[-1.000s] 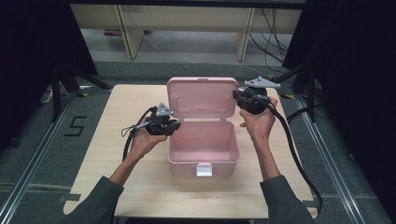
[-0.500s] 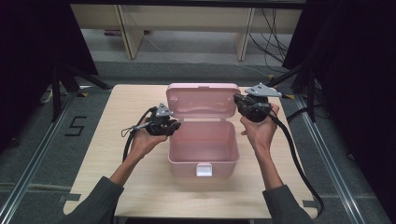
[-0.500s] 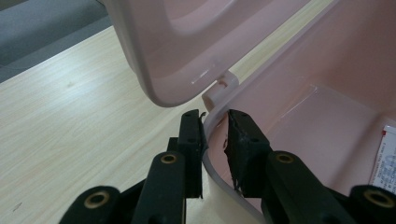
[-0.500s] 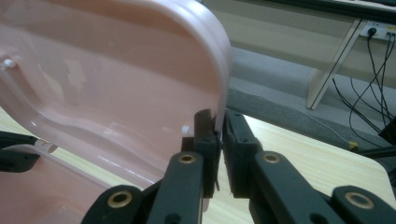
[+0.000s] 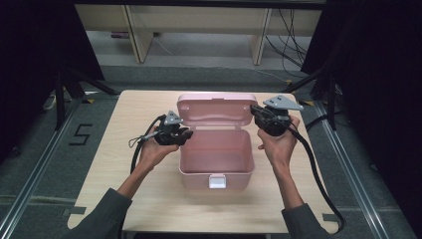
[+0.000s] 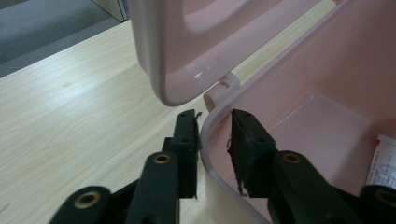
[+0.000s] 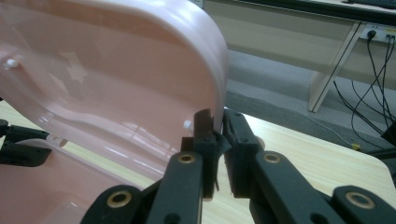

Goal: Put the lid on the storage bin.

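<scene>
A pink plastic box [image 5: 217, 177] stands open in the middle of the wooden table, its lid [image 5: 216, 110] raised at the back. My left gripper [image 5: 185, 134] is at the box's left rim [image 6: 208, 154]. Its jaws [image 6: 214, 116] straddle the wall and have just been opening; a gap shows beside the inner pad [image 6: 245, 140]. My right gripper [image 5: 255, 110] is at the lid's right edge. In the right gripper view its jaws [image 7: 217, 116] pinch the edge of the lid [image 7: 116, 70], which stands tilted over the box.
The box has a white latch [image 5: 217, 182] on its front wall and a white label [image 6: 385, 158] low inside. Bare tabletop [image 5: 124, 164] lies on both sides. Beyond the table's far edge stand shelf legs and loose cables [image 5: 293, 30].
My right gripper has come slightly toward the person with the lid's edge, and the lid has tipped a little forward. The left hand has stayed in place.
</scene>
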A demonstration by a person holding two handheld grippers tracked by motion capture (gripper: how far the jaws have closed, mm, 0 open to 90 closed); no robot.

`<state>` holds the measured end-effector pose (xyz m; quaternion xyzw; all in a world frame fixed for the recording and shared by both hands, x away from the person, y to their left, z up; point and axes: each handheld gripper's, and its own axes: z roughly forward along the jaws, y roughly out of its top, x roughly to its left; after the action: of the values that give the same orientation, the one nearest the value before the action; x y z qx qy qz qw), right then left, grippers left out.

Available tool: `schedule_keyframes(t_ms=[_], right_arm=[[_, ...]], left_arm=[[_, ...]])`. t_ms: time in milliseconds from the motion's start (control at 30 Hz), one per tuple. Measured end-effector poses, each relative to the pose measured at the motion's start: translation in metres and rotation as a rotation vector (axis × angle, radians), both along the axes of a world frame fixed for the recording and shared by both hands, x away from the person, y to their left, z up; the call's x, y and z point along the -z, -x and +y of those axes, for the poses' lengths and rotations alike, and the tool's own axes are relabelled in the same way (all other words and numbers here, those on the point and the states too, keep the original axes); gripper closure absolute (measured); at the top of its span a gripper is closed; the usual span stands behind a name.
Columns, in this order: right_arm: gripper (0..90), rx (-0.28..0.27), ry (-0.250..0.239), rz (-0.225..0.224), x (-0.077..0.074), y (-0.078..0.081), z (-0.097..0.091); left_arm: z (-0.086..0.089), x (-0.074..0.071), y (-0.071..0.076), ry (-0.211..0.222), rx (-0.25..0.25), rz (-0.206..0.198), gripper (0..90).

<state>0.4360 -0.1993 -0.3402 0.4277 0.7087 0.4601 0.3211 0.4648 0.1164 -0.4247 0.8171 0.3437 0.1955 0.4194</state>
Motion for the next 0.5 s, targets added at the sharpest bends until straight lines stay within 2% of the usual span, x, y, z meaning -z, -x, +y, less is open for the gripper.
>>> schedule_keyframes(t_ms=[100, 167, 200, 233, 267, 300, 333, 367, 400, 467, 500], right_arm=[[85.0, 0.013, 0.006, -0.01, 0.001, 0.004, 0.0], [84.9, 0.006, -0.018, -0.001, 0.002, 0.006, 0.0], [84.9, 0.003, 0.011, -0.014, 0.002, 0.007, -0.001], [84.8, -0.001, 0.012, -0.016, 0.002, 0.007, -0.001], [84.8, 0.003, 0.011, -0.011, 0.002, 0.008, -0.001], [84.8, 0.005, -0.004, 0.002, 0.002, 0.01, 0.001], [84.8, 0.019, 0.003, -0.004, 0.003, 0.011, 0.002], [84.8, 0.009, 0.024, -0.028, 0.003, 0.01, 0.0], [84.8, 0.006, 0.018, -0.008, 0.003, 0.012, 0.001], [84.8, 0.012, 0.011, -0.01, 0.003, 0.013, 0.001], [84.8, 0.002, 0.004, -0.017, 0.005, 0.015, 0.0]], left_arm=[[0.002, -0.001, 0.005, 0.003, 0.001, -0.01, 66.1], [0.006, -0.003, 0.009, 0.014, -0.002, -0.006, 60.8], [0.007, -0.005, 0.01, 0.023, -0.003, -0.007, 58.0], [0.009, -0.007, 0.012, 0.044, -0.006, -0.001, 56.5], [0.012, -0.01, 0.013, 0.039, 0.002, -0.001, 54.5], [0.014, -0.012, 0.016, 0.056, 0.002, 0.002, 52.4], [0.015, -0.013, 0.018, 0.054, 0.004, 0.004, 50.2], [0.015, -0.013, 0.018, 0.054, 0.004, 0.004, 48.9], [0.019, -0.017, 0.024, 0.05, 0.019, 0.015, 47.0], [0.02, -0.019, 0.027, 0.06, 0.013, 0.01, 45.6], [0.022, -0.021, 0.03, 0.05, 0.02, 0.011, 44.2]])
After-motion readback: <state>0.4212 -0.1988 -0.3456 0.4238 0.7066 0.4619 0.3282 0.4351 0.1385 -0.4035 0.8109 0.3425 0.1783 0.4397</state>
